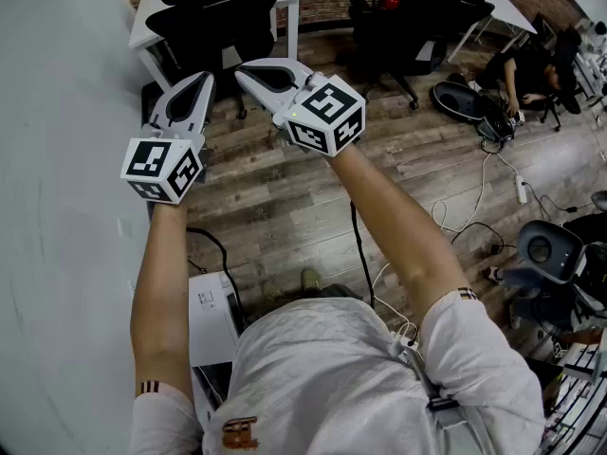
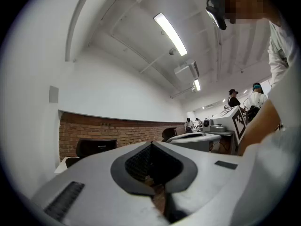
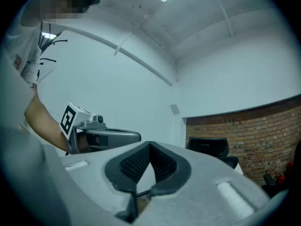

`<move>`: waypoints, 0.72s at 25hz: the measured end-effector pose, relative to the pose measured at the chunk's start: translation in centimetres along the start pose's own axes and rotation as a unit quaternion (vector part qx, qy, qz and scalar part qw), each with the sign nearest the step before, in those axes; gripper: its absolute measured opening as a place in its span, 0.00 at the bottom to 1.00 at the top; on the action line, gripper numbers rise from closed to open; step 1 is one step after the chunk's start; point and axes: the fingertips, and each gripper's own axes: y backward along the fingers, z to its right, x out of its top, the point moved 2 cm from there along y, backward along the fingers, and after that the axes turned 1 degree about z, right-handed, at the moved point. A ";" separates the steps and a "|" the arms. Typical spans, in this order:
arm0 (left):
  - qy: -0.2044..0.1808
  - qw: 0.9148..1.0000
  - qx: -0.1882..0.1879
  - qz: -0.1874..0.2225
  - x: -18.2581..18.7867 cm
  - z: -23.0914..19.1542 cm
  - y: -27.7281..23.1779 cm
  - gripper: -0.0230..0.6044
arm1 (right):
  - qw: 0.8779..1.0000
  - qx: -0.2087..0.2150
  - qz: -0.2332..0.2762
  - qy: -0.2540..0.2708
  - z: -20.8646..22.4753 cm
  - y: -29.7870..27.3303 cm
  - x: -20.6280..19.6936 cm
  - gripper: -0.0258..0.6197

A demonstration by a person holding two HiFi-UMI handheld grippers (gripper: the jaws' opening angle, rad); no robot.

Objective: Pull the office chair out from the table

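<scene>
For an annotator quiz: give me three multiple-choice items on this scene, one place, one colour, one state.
1. Where is the office chair?
A. pushed in at the table, ahead of both grippers
B. pulled well clear of the table
C. tipped on its side
2. What colour is the table?
A. black
B. white
C. green
3. How are the left gripper and right gripper?
A. both wide open
B. both shut, empty
C. left clamped on the chair
Key: A, it sits against the table beyond the gripper tips; B, its top is white; B, each gripper view shows jaws meeting, nothing between.
</scene>
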 end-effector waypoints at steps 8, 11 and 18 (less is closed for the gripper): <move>-0.001 1.000 0.004 -0.001 0.3 0.4 -0.7 0.04 | 1.000 0.005 0.011 -0.007 0.7 0.7 0.5 0.04; 0.000 1.000 0.008 -0.001 0.3 0.3 -0.9 0.04 | 1.000 0.006 0.013 -0.007 1.0 0.9 0.6 0.04; -0.009 1.000 0.020 0.000 0.5 0.3 -1.7 0.04 | 1.000 0.013 0.014 -0.002 2.2 1.4 0.7 0.04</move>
